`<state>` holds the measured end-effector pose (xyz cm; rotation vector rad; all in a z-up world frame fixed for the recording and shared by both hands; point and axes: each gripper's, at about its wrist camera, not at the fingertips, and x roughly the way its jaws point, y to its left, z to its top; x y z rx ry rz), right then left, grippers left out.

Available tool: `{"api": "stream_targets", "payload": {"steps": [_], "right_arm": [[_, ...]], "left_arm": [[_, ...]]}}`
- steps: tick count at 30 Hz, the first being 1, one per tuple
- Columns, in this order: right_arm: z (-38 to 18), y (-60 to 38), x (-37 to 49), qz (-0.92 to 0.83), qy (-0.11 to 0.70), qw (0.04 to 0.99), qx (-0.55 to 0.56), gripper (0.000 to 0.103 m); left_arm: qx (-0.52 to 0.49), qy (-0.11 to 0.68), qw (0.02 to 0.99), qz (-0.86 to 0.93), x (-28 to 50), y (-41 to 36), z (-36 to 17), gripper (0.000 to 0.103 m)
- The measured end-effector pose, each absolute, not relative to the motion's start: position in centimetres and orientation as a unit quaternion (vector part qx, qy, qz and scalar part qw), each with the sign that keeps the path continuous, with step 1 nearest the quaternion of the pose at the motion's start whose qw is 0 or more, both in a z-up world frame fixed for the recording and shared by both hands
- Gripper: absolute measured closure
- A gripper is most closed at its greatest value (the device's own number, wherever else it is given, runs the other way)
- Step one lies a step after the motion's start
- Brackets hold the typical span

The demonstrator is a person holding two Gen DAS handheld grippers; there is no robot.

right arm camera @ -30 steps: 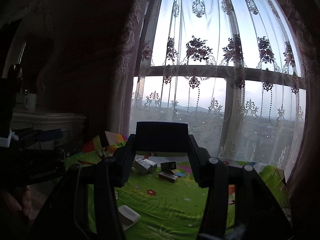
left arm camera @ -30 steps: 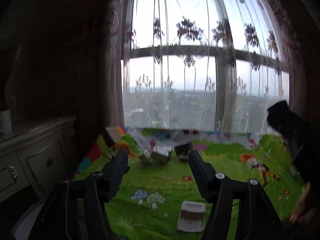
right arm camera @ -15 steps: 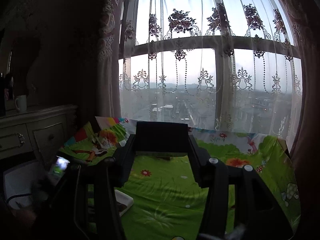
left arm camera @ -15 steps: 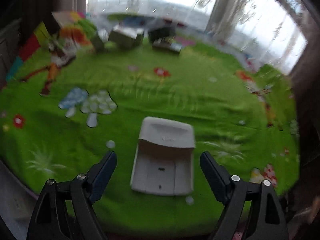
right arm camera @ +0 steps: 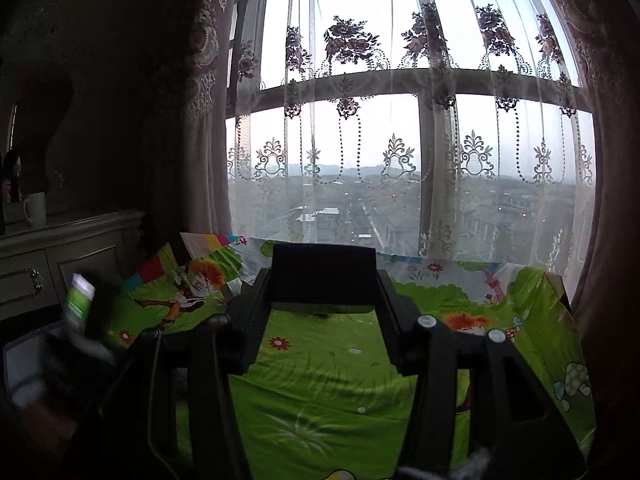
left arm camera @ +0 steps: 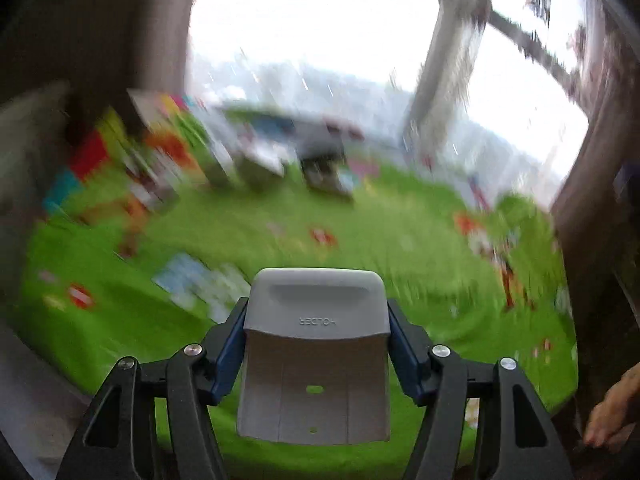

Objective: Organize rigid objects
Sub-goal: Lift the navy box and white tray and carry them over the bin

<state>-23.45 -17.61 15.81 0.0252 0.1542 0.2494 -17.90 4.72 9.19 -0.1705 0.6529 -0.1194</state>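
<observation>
Now left gripper just closed, clamping white holder.

Matt grey plastic holder

left wrist: low, angled down | right wrist: level | shared: green mat, window

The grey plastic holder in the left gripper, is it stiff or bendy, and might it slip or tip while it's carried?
The grey holder looks like moulded plastic holding its curved shape, so probably stiff and light. The left gripper has just closed on its side edges; its smooth walls may slip. Its lower half hangs toward the camera unsupported, so it could pivot.
</observation>
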Motion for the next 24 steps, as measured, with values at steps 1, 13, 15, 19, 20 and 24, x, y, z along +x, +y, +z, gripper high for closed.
{"api": "stream_targets", "payload": {"steps": [1,13,15,19,20,24], "right_arm": [[15.9,-17.5,-23.5,0.127,0.075,0.989,0.013,0.049],[20.7,-14.7,-26.9,0.157,-0.022,0.987,-0.016,0.049],[21.0,-13.6,-27.1,0.176,-0.024,0.984,-0.021,0.049],[21.4,-11.2,-27.6,0.211,-0.030,0.977,-0.031,0.049],[21.5,-10.3,-27.7,0.224,-0.032,0.973,-0.035,0.049],[21.8,-7.5,-28.3,0.270,-0.036,0.961,-0.045,0.049]], "left_arm": [[-0.081,0.299,0.949,-0.053,-18.7,5.3,10.5,0.039],[-0.038,0.112,0.993,0.004,-26.0,7.1,20.2,0.039],[-0.036,0.106,0.994,0.009,-26.9,7.5,20.4,0.039],[-0.034,0.102,0.994,0.029,-28.1,8.6,20.7,0.039],[-0.034,0.102,0.994,0.037,-28.7,9.2,20.7,0.039],[-0.037,0.104,0.992,0.067,-30.2,11.0,20.4,0.039]]}}
